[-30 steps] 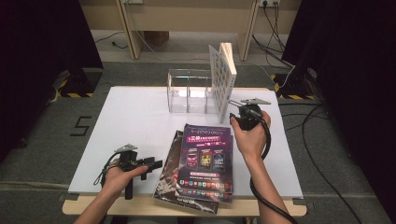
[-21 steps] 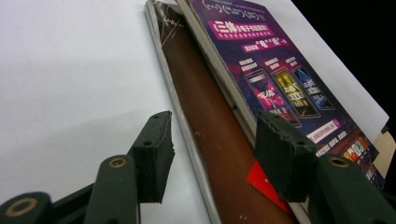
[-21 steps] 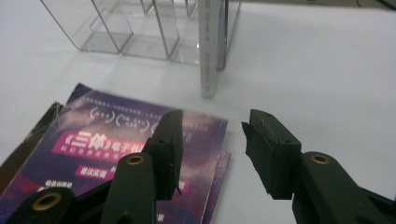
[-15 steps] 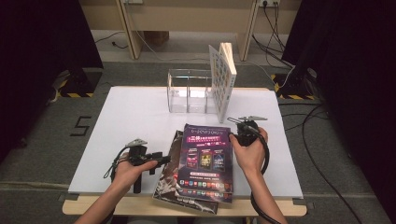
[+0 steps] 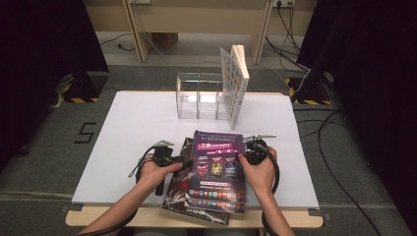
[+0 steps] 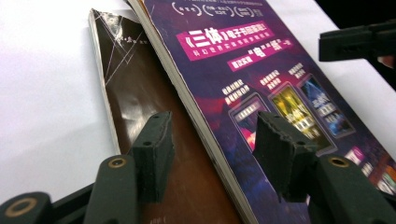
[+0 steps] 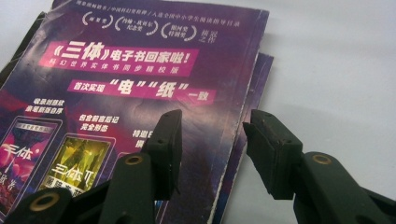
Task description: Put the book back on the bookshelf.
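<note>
- R gripper (image 7: 212, 142): jaws stood apart, straddling the right long edge of the purple book (image 7: 140, 93); one jaw over the cover, the other over bare tabletop. Nothing clamped.
- L gripper (image 6: 210, 144): jaws likewise apart, astride the purple book's opposite long edge, w/ one jaw above the dark book (image 6: 135, 88) underneath. Not gripping.
- High view: both grippers low at the stack, L gripper (image 5: 179, 160) at its left side, R gripper (image 5: 244, 156) at its right.
- Purple book lay flat on top of the stack, near the table's (image 5: 137, 123) front edge, slightly skewed vs. the dark book, which stuck out to the left. A further purple cover edge (image 7: 261, 84) showed just below the top one on the right side.
- Handling, est.: paperback, thin-ish, light; glossy cover so prob. slippery under the pads; will flex or sag if held by one edge. Corners already looked worn.
- Best hold, est.: pinch mid-length on both long edges, catching the top book alone; risk = jaw snagging the layer beneath.
- Farther off: clear divided rack (image 5: 199, 96) w/ a white patterned book (image 5: 232, 86) standing upright at its right end.
</note>
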The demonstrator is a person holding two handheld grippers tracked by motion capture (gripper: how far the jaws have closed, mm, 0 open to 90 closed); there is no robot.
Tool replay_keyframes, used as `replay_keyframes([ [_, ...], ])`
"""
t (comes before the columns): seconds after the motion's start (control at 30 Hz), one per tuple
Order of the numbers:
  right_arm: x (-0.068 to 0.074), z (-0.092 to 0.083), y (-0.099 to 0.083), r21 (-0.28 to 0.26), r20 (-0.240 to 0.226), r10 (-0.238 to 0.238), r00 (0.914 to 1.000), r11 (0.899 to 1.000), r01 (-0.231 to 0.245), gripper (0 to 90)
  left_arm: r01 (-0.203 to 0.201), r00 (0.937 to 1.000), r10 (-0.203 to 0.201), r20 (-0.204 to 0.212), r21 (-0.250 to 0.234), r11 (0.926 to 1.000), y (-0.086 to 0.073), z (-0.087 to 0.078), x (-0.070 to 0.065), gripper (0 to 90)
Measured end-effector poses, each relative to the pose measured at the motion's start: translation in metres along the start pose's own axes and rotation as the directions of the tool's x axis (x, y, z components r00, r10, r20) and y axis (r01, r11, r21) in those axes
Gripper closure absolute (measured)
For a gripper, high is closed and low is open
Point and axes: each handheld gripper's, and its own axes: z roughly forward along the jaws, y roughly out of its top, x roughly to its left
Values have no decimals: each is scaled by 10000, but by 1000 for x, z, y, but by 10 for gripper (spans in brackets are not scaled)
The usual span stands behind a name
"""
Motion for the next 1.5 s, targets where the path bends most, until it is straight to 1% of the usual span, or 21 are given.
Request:
replay_keyframes([
  [0.17, 1, 6, -5, 153, -143, 106, 9998, 9998, -104, 547, 61, 9997, -56, -224, 214, 9998, 1, 11, 1, 471],
  [0.3, 4, 9, -7, 259, -132, 75, 9999, 9996, -72, 540, 275, 9994, -272, -223, 120, 9995, 2, 15, 1, 482],
  [0.37, 4, 9, -7, 262, -147, 85, 9999, 9996, -81, 540, 288, 9993, -285, -238, 126, 9995, 2, 15, 1, 484],
  [0.53, 3, 9, -8, 117, -165, 117, 9998, 9999, -115, 533, 340, 9992, -337, -225, 118, 9994, 2, 16, 0, 505],
  [0.63, 4, 9, -11, 22, -178, 266, 9995, 9996, -266, 525, 482, 9988, -482, -3, 199, 9986, 0, 18, -4, 563],
  [0.73, 4, 9, -11, -42, -164, 260, 9995, 9997, -261, 526, 411, 9990, -409, -153, 163, 9990, 0, 18, -6, 577],
  [0.77, 4, 9, -12, -57, -167, 269, 9995, 9996, -270, 526, 462, 9986, -458, -258, 126, 9989, 1, 17, -7, 577],
  [0.87, 6, 9, -12, -65, -89, 247, 9997, 9997, -248, 527, 484, 9984, -484, -307, -25, 9988, 4, 13, -9, 676],
  [0.93, 6, 9, -12, -81, -55, 255, 9997, 9996, -255, 528, 483, 9984, -487, -300, -137, 9987, 5, 11, -10, 692],
  [1.0, 7, 9, -12, -99, 26, 198, 9998, 9998, -198, 529, 467, 9987, -475, -171, -447, 9979, 6, 8, -14, 708],
  [1.07, 8, 9, -12, -119, 66, 226, 9997, 9997, -226, 530, 560, 9983, -548, 180, -778, 9954, 9, 5, -19, 723],
  [1.1, 8, 9, -12, -119, 66, 226, 9997, 9997, -226, 530, 483, 9987, -466, 224, -828, 9954, 10, 4, -22, 723],
  [1.13, 8, 9, -12, -108, 95, 232, 9997, 9997, -231, 530, 355, 9993, -345, 143, -796, 9962, 11, 4, -25, 718],
  [1.17, 9, 9, -12, -96, 125, 193, 9997, 9998, -192, 530, 391, 9992, -390, 24, -742, 9965, 11, 6, -27, 699],
  [1.27, 9, 9, -12, -49, 168, 130, 9998, 9999, -130, 531, 467, 9989, -467, 24, -705, 9964, 10, 6, -26, 687],
  [1.3, 9, 9, -12, -47, 169, 153, 9997, 9999, -152, 532, 560, 9984, -555, 106, -605, 9966, 10, 6, -26, 688],
  [1.37, 10, 9, -12, -100, 198, 166, 9997, 9998, -164, 532, 906, 9941, -904, 597, -12, 9959, 3, 11, -27, 691],
  [1.4, 10, 9, -12, -121, 219, 159, 9996, 9998, -157, 534, 969, 9926, -982, 719, 215, 9951, -2, 15, -30, 693],
  [1.43, 11, 8, -12, -83, 211, 189, 9996, 9998, -187, 538, 772, 9955, -791, 531, 365, 9963, -7, 18, -32, 689],
  [1.47, 11, 8, -12, -86, 254, 136, 9996, 9999, -134, 546, 913, 9937, -927, 630, 251, 9955, -8, 19, -31, 691],
  [1.5, 10, 8, -13, -97, 238, 93, 9997, 9999, -91, 547, 913, 9937, -927, 630, 251, 9955, -8, 19, -31, 706],
])
